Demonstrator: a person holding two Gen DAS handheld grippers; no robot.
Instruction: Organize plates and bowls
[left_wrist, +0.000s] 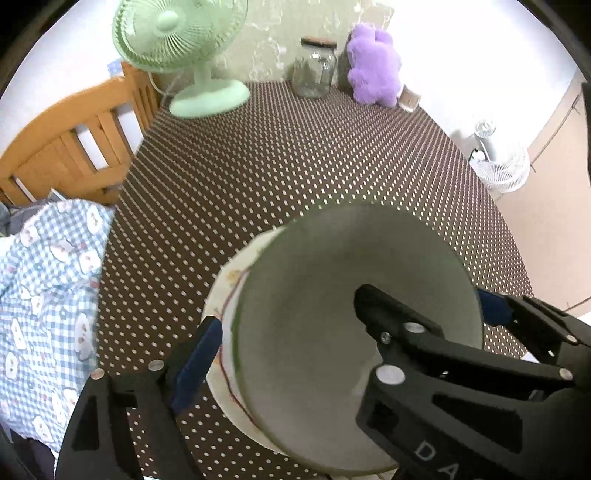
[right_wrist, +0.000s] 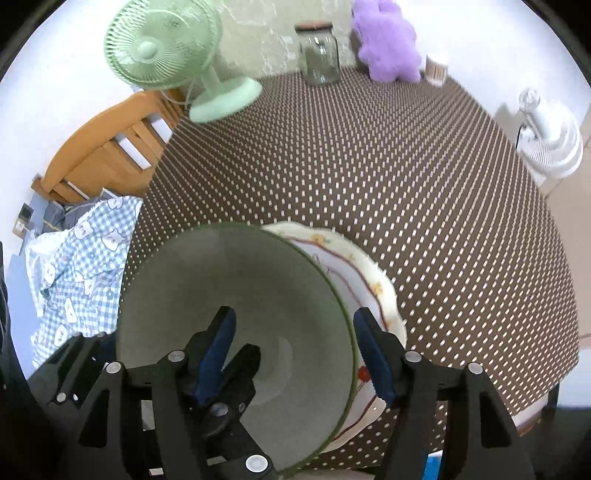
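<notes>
A pale green bowl (left_wrist: 332, 295) sits on a cream plate (left_wrist: 229, 291) with a brown vine pattern, on the dotted brown table. In the left wrist view my left gripper (left_wrist: 354, 325) is wide open around the bowl: one blue-padded finger (left_wrist: 199, 354) is at its left rim. My right gripper's finger reaches into the bowl from the right. In the right wrist view the bowl (right_wrist: 236, 295) and plate (right_wrist: 369, 273) show again. My right gripper (right_wrist: 295, 354) straddles the bowl's right rim, one finger inside, one outside, with a visible gap.
The brown dotted tablecloth (left_wrist: 258, 166) carries a green desk fan (left_wrist: 192, 55), a glass jar (left_wrist: 314, 70) and a purple plush toy (left_wrist: 373, 66) at the far edge. A wooden chair (left_wrist: 74, 140) and checked cloth (left_wrist: 48, 288) are left. A white fan (left_wrist: 498, 166) stands right.
</notes>
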